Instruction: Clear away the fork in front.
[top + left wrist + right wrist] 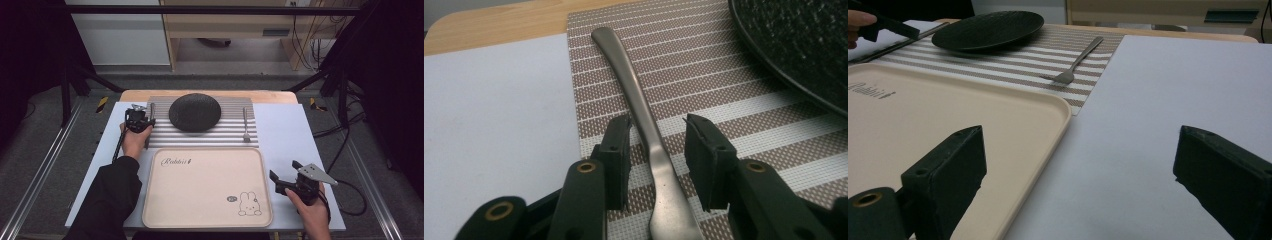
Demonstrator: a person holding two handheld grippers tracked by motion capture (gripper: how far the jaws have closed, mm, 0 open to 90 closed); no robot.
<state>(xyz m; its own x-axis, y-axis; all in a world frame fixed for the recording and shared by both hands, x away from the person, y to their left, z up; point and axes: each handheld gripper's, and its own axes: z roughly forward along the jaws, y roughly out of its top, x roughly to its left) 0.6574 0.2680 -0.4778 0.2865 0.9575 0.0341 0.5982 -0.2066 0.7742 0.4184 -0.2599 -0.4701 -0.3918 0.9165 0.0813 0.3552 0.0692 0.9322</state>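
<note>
A white counter (285,125) carries a striped mat (235,137) and, nearer the person, a beige tray (207,187). A black plate (195,112) sits on the mat, with a fork (246,125) to its right. A knife (639,107) lies at the mat's left edge, its handle between the left gripper's (656,150) half-open fingers, not yet pinched. The right gripper (1078,165) hovers beside the tray, fingers wide and empty.

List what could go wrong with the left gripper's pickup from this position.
The left gripper straddles the thin metal utensil, which lies flat on the striped placemat; the jaws do not touch it yet. They could snag the mat or slip off. The black plate sits near, so a lifted, swinging handle might strike its rim.
</note>
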